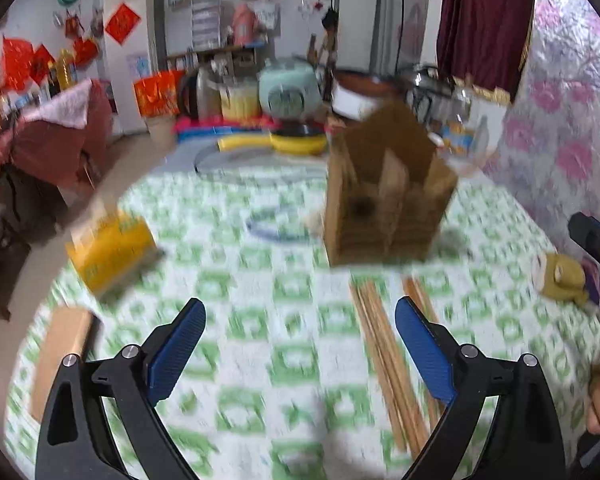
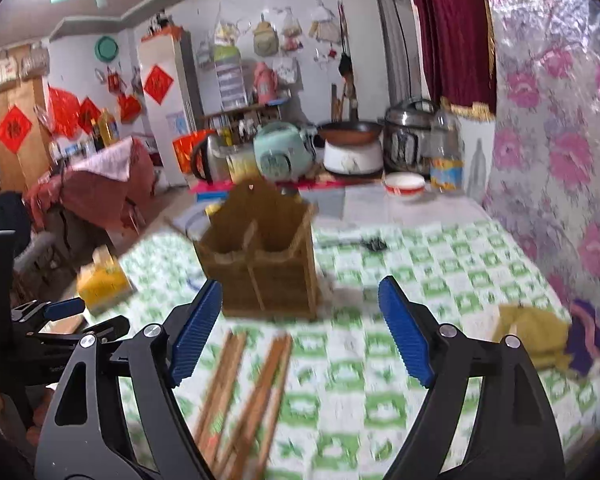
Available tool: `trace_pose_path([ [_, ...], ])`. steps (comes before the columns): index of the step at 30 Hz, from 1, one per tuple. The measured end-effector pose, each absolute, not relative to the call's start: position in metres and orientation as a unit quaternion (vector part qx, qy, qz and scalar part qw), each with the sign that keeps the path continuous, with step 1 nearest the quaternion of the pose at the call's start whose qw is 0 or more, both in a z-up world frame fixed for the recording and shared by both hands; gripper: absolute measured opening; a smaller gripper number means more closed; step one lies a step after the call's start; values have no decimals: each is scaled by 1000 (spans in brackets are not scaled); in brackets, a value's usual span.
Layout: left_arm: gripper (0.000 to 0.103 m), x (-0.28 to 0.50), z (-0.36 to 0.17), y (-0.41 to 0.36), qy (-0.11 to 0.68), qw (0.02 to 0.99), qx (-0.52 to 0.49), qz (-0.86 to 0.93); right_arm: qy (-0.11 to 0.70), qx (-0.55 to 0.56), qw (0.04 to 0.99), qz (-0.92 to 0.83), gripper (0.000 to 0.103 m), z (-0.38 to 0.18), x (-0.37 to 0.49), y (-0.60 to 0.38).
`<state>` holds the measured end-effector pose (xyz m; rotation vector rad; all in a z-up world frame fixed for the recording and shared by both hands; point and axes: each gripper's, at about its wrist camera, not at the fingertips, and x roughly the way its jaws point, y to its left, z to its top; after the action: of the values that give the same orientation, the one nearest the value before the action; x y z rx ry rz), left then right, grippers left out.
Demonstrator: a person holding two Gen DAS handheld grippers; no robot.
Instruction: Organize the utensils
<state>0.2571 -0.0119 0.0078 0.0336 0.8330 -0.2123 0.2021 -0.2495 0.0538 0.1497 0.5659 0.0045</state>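
Observation:
A wooden utensil holder (image 1: pixel 384 204) with divided compartments stands on the green-checked tablecloth (image 1: pixel 284 320); it shows in the right wrist view (image 2: pixel 266 258) too. Several wooden chopsticks (image 1: pixel 388 364) lie on the cloth in front of it, also in the right wrist view (image 2: pixel 246 396). A dark spoon (image 2: pixel 354 242) lies right of the holder. My left gripper (image 1: pixel 300 346) is open and empty, left of the chopsticks. My right gripper (image 2: pixel 300 330) is open and empty above the chopsticks' far ends.
A yellow tissue box (image 1: pixel 110 248) sits at the left and a brown box (image 1: pixel 58 354) near the table's left edge. A yellow and purple cloth (image 2: pixel 540 344) lies at the right. Pots, a kettle and a bowl (image 2: pixel 404 186) crowd the far end.

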Motion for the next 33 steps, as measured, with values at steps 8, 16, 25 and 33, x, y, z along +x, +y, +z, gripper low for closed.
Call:
trace_pose_path([
  [8,94,221,-50,-25,461,875,48,-138,372,65,926,20,79,-12,187,-241],
  [16,94,203,-72,-30,484,856,82,-163,427,32,902,48,79,-49,165,-233],
  [25,94,198,-82,-40,494,844,111,-175,458,-9,886,77,79,-64,155,-220],
  [33,95,199,-86,-47,501,836,123,-188,474,-31,876,86,79,-71,157,-210],
])
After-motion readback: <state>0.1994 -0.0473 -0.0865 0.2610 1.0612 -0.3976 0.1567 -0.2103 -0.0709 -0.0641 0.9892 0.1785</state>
